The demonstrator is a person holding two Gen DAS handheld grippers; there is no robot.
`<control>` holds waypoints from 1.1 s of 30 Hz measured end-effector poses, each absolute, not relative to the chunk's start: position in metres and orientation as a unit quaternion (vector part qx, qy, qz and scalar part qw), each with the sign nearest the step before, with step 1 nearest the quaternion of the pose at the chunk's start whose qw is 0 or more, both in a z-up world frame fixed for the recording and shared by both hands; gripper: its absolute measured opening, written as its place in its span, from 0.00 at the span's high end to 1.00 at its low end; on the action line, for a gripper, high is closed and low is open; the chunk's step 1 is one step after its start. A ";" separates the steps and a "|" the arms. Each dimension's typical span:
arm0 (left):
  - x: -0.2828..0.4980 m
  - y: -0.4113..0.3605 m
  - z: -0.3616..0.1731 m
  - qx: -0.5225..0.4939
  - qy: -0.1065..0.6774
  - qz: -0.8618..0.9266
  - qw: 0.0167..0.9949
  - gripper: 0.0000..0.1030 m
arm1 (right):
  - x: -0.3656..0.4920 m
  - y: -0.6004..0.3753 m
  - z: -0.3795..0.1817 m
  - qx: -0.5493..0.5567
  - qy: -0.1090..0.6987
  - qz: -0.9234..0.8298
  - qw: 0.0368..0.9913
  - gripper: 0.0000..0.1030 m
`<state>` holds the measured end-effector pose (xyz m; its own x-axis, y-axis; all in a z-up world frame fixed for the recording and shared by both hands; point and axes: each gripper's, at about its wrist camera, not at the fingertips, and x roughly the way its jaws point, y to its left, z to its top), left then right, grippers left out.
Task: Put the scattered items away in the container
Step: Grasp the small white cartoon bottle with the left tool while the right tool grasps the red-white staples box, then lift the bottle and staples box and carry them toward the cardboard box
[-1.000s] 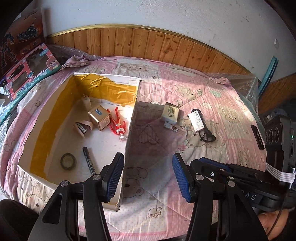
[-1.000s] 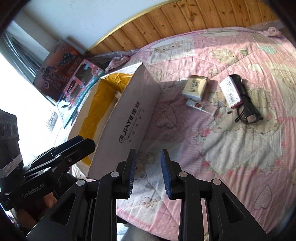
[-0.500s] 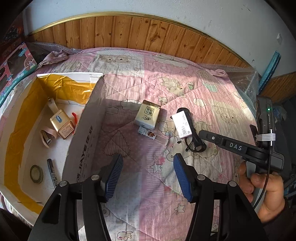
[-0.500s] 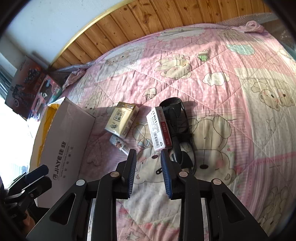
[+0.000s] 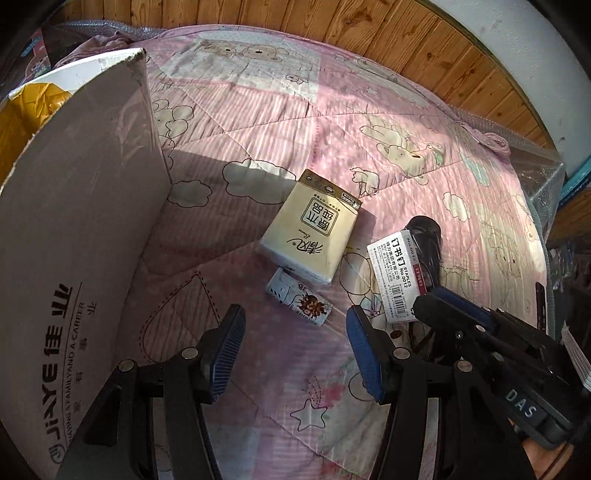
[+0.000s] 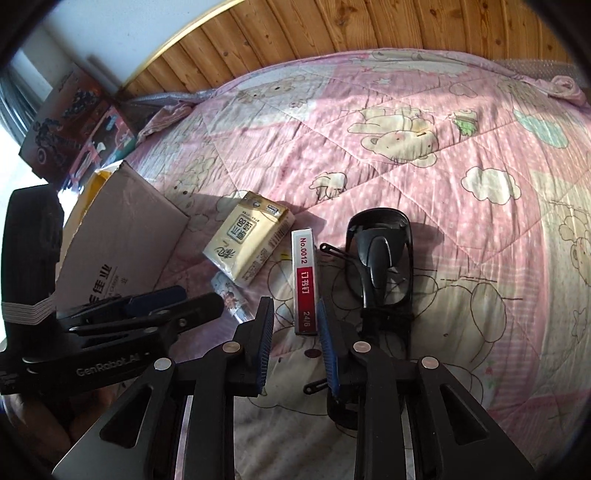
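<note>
On the pink quilt lie a cream tissue pack (image 5: 312, 243) (image 6: 247, 240), a small white printed packet (image 5: 299, 301) (image 6: 231, 297), a white and red staples box (image 5: 397, 275) (image 6: 304, 280) and black sunglasses (image 6: 382, 258) (image 5: 426, 236). The cardboard box (image 5: 74, 229) (image 6: 118, 232) stands at the left. My left gripper (image 5: 295, 343) is open, low over the quilt just short of the small packet. My right gripper (image 6: 295, 343) is open with a narrow gap, its fingertips at the near end of the staples box, nothing held.
A wooden headboard panel (image 6: 369, 33) runs along the far edge of the bed. Toy boxes (image 6: 77, 125) lean at the far left. A hand (image 5: 535, 446) holds the right gripper's handle at the lower right of the left wrist view.
Both grippers have moved forward and down toward the loose items. The cardboard box has slid to the left of both views. The right gripper now reaches the staples box.
</note>
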<state>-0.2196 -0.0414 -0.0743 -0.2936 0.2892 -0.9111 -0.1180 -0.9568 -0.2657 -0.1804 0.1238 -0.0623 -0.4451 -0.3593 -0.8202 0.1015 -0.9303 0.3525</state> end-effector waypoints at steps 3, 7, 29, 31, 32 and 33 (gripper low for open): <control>-0.225 -0.035 -0.087 -0.587 -0.069 0.797 0.121 0.43 | -0.189 0.113 -0.069 0.512 -0.111 -0.839 0.147 0.74; -0.228 -0.032 -0.096 -0.577 -0.056 0.808 0.108 0.43 | -0.202 0.117 -0.089 0.545 -0.111 -0.824 0.111 0.78; -0.173 -0.060 -0.093 -0.557 0.039 0.819 0.133 0.81 | -0.191 0.100 -0.083 0.586 -0.121 -0.787 0.150 0.83; -0.167 -0.072 -0.095 -0.556 0.033 0.819 0.134 0.80 | -0.191 0.095 -0.084 0.580 -0.121 -0.792 0.150 0.81; -0.167 -0.075 -0.095 -0.554 0.026 0.820 0.137 0.80 | -0.191 0.093 -0.086 0.580 -0.119 -0.792 0.148 0.81; -0.168 -0.077 -0.096 -0.554 0.018 0.821 0.136 0.80 | -0.191 0.092 -0.088 0.580 -0.118 -0.793 0.145 0.81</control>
